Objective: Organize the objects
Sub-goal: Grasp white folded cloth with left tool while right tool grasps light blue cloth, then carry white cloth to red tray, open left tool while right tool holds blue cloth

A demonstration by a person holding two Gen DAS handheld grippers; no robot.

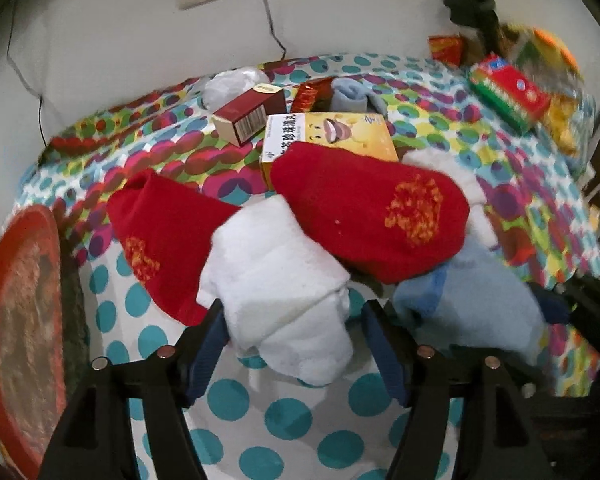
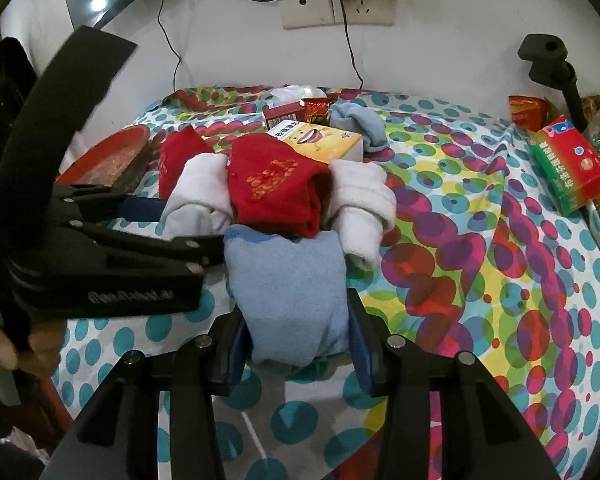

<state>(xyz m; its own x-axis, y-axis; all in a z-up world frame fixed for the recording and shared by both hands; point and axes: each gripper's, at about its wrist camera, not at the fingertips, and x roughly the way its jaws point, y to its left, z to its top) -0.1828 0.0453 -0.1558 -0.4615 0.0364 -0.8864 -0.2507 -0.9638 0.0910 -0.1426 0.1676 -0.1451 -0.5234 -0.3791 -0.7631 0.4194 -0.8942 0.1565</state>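
Blue sock sits clamped in the right claw; left claw gapes around a white sock.

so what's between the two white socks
The folded red sock lies between the left white sock and the right white sock, overlapping the left one. The right wrist view shows this best.

free: spotted cloth right | blocked: sock pile, boxes behind
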